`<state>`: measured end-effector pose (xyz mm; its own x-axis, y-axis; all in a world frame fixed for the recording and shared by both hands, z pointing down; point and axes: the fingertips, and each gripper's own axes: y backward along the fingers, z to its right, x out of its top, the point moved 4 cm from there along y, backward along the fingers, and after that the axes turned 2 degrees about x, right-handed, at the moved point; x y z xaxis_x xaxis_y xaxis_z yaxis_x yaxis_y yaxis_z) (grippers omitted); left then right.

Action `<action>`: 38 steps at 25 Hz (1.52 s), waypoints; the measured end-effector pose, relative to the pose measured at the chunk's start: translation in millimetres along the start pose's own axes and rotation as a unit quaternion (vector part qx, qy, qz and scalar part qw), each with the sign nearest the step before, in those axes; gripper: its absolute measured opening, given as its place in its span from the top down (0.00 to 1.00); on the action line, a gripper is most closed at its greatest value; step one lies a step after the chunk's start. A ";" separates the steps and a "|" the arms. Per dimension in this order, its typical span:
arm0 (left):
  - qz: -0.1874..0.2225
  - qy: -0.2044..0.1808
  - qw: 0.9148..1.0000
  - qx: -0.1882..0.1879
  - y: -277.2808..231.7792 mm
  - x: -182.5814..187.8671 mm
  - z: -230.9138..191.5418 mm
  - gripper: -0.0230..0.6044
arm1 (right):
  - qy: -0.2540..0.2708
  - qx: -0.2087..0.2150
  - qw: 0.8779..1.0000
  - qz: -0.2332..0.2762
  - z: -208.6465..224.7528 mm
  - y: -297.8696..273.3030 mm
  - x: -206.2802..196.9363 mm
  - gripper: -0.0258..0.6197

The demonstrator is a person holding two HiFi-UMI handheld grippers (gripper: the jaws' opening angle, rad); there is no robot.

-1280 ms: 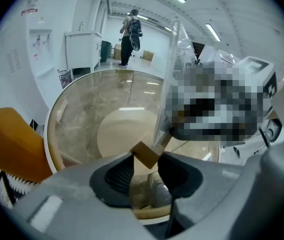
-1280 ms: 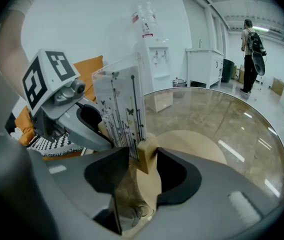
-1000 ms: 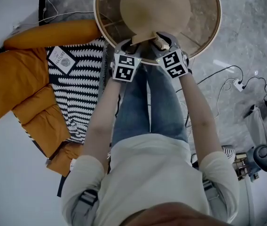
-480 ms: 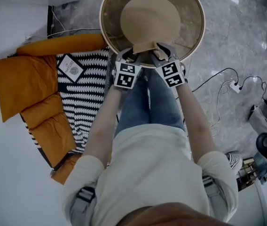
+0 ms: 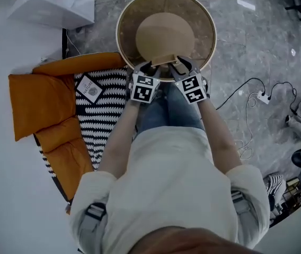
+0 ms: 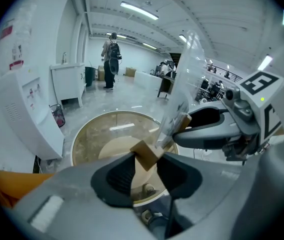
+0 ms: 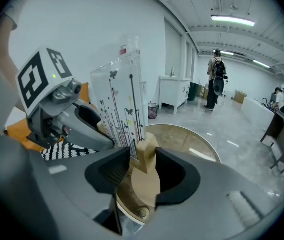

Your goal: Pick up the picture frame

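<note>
I'm seeing the picture frame (image 7: 117, 101) showing as clear, glossy acrylic, its foot blocks (image 6: 144, 155) looking like pale matt wood. I'm reading the round table (image 5: 117, 33) as smooth glass in a light rim. The floor (image 5: 256, 41) is gleaming like polished stone, and the orange cushion (image 5: 39, 102) is looking like soft matt cloth.

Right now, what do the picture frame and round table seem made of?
Picture frame: a clear, glossy panel, probably acrylic or glass, as the room shows through it; its feet look like pale matte wood. Round table: top seems glass, its tan base showing beneath.
</note>
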<state>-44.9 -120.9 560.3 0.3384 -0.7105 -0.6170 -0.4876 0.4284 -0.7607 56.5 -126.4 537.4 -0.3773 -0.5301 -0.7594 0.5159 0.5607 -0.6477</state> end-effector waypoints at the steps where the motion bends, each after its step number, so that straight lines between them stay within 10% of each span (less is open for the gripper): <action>1: 0.004 -0.004 1.000 -0.001 5.4 4.5 2.8 0.75 | 0.000 -0.005 1.000 0.004 -0.7 6.5 4.5 0.71; 38: 0.062 -0.082 0.995 -0.016 101.1 46.3 66.6 0.75 | 0.005 -0.083 0.994 0.076 -37.1 129.7 46.6 0.75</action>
<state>-24.9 -73.3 441.4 0.3993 -0.5521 -0.7320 -0.5581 0.4871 -0.6718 77.3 -54.7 415.7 -0.3133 -0.4244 -0.8495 0.4342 0.7316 -0.5256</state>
